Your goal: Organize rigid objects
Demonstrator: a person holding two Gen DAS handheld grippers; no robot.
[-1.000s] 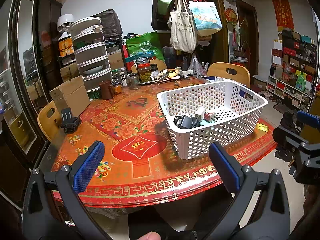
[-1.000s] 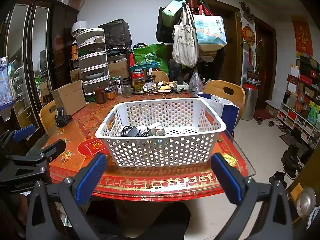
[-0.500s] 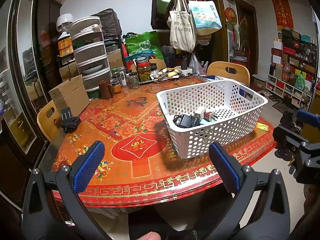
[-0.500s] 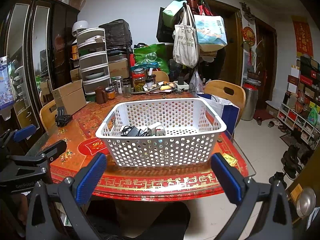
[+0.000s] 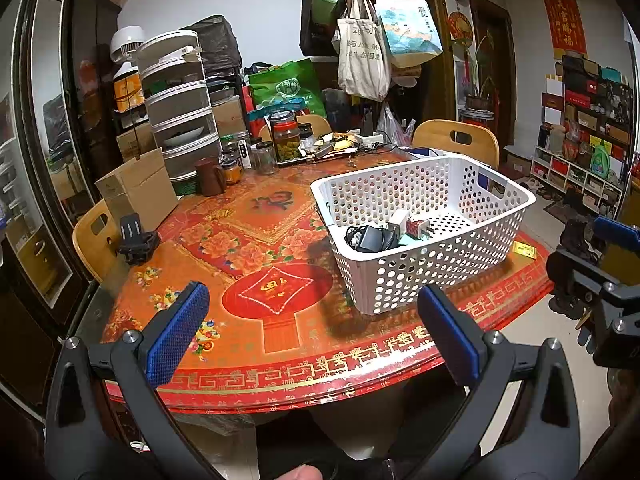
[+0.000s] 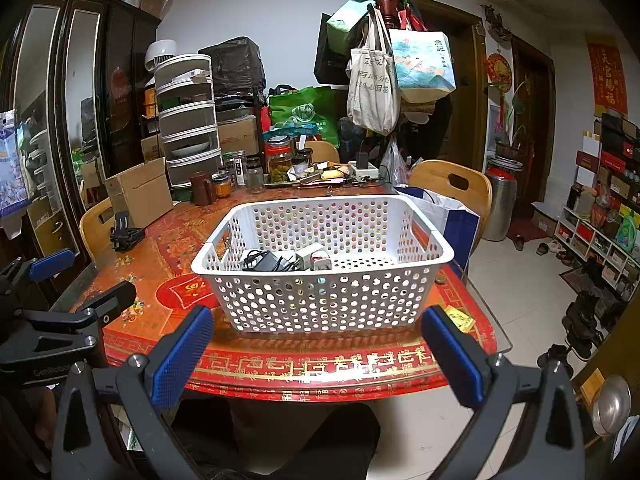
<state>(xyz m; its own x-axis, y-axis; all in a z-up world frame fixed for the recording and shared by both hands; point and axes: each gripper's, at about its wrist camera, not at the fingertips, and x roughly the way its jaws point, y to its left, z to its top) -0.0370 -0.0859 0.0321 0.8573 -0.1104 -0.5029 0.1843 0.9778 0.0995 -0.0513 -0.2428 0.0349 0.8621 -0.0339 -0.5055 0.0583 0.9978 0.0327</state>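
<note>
Two grippers, both ours, held back off the near table edge with nothing in them. Left gripper [image 5: 312, 328]: jaws spread wide, aimed at the red patterned table [image 5: 240, 264]. Right gripper [image 6: 318, 350]: jaws spread wide, squared up on the white perforated basket [image 6: 324, 300]. We judge this a resting stance, kept clear of the basket.

Basket: stands on the table toward our right. Contents gathered in its left end: a black adapter with coiled cord [image 5: 370, 238], a white plug [image 5: 398, 220], a red-and-white plug [image 5: 418, 226]. We judge the collecting largely done.

Loose items: a black clip-like holder [image 5: 136, 240] near the cardboard box [image 5: 138, 190]; a small yellow packet [image 5: 524, 249] just beside the basket.

Change against the views half a second and a second ago: none of note; grippers and contents unmoved.
</note>
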